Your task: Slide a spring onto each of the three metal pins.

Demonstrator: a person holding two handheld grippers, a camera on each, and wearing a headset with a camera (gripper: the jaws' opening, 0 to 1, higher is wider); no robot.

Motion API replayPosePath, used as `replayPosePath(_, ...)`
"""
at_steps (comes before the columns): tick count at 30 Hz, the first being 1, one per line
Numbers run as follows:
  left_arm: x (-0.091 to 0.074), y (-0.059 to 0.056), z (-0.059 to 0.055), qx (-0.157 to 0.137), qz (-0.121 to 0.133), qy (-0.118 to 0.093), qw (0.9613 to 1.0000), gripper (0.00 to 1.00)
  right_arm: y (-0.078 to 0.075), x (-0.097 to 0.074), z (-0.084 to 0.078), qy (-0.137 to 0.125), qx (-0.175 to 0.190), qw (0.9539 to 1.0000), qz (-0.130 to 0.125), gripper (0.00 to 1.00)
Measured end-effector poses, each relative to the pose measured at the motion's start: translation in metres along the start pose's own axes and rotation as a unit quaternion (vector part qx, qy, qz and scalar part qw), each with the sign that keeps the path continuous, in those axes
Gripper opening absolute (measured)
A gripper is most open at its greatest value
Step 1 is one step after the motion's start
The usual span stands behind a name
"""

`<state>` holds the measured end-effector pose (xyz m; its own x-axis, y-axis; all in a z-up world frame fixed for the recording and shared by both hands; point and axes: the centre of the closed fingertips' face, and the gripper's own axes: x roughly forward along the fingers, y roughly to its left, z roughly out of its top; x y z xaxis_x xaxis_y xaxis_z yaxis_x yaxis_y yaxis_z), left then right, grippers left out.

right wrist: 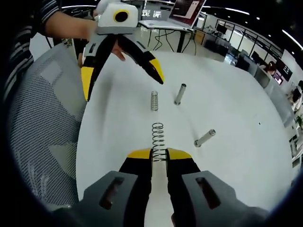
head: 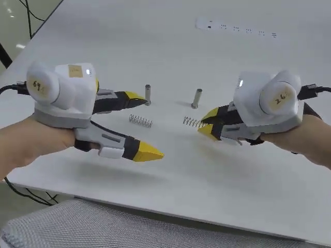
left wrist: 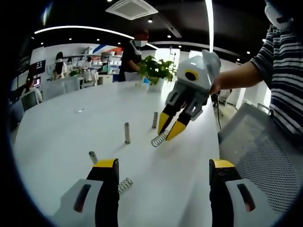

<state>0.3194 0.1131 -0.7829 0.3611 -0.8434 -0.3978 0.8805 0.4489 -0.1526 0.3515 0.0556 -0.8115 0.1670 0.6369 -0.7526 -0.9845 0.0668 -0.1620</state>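
My right gripper (head: 206,124) (right wrist: 158,152) is shut on the end of a spring (head: 190,122) (right wrist: 157,136), held low over the white table (head: 170,46). That spring points toward an upright metal pin (head: 197,98) (right wrist: 204,137). Another pin (head: 148,94) (right wrist: 180,93) stands further left. A loose spring (head: 140,120) (right wrist: 154,100) lies between the jaws of my left gripper (head: 144,125) (left wrist: 164,164), which is open and holds nothing. In the left gripper view a ribbed upright piece (left wrist: 155,120) stands behind the right gripper (left wrist: 171,126); pin or spring, I cannot tell.
A white power strip (head: 235,28) lies at the far side of the table. A grey mesh chair (head: 77,222) sits under the near table edge. A potted plant (left wrist: 156,71) and several people stand beyond the far end.
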Motion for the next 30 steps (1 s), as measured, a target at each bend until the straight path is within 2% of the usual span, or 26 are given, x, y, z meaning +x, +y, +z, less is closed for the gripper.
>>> replayPosePath(5,0.012,-0.002,0.000,0.013,-0.014,0.007,0.9998,0.73,0.008,-0.007,0.002,-0.001,-0.028,0.9996,0.006,0.12)
replayPosePath(7,0.015,-0.002,0.003,0.014,-0.018,0.003,0.9997,0.71,0.010,-0.009,0.003,-0.003,-0.041,0.9991,0.006,0.12)
replayPosePath(10,0.019,-0.002,0.008,0.010,-0.024,-0.008,0.9996,0.67,0.012,-0.013,0.006,-0.011,-0.043,0.9990,0.005,0.12)
replayPosePath(14,0.024,-0.005,0.011,0.013,-0.043,-0.014,0.9989,0.58,0.014,-0.016,0.006,-0.014,-0.057,0.9983,0.004,0.12)
replayPosePath(22,0.032,-0.005,0.029,-0.005,-0.068,-0.051,0.9964,0.41,0.019,-0.023,0.012,-0.028,-0.059,0.9978,0.008,0.12)
replayPosePath(30,0.039,-0.014,0.029,-0.001,-0.092,-0.046,0.9947,0.30,0.017,-0.027,0.016,-0.038,-0.055,0.9978,0.006,0.12)
